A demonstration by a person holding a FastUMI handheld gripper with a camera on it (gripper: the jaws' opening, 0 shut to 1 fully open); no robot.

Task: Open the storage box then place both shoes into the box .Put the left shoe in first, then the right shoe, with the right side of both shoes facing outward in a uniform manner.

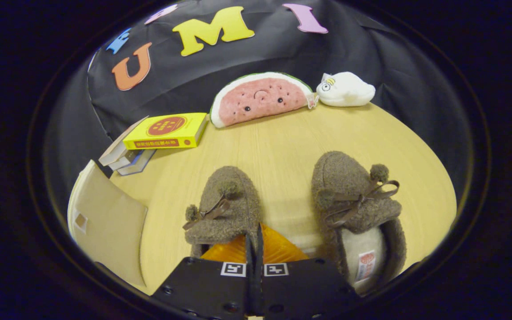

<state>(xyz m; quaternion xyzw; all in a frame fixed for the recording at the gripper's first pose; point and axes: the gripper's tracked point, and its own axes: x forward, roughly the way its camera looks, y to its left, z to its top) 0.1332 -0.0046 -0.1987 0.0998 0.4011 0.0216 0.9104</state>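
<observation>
Gripper (254,249) fingers pressed together on left shoe (225,209) heel edge. Right shoe (356,209) alongside on table (282,146). Storage box (107,222) near left; neither shoe boxed yet.

- The gripper (254,249) had its fingers closed together, pinching the heel rim of the left shoe (224,209), which blocked the way straight ahead.
- The right shoe (357,209) lay just beside it, apart, with a narrow lane of bare table (282,151) between them.
- Beyond both toes the table was open up to the watermelon plush (260,98) and white plush (346,90) at the far edge.
- The stacked books (158,138) and the storage box (107,222) closed off the near-left side.
</observation>
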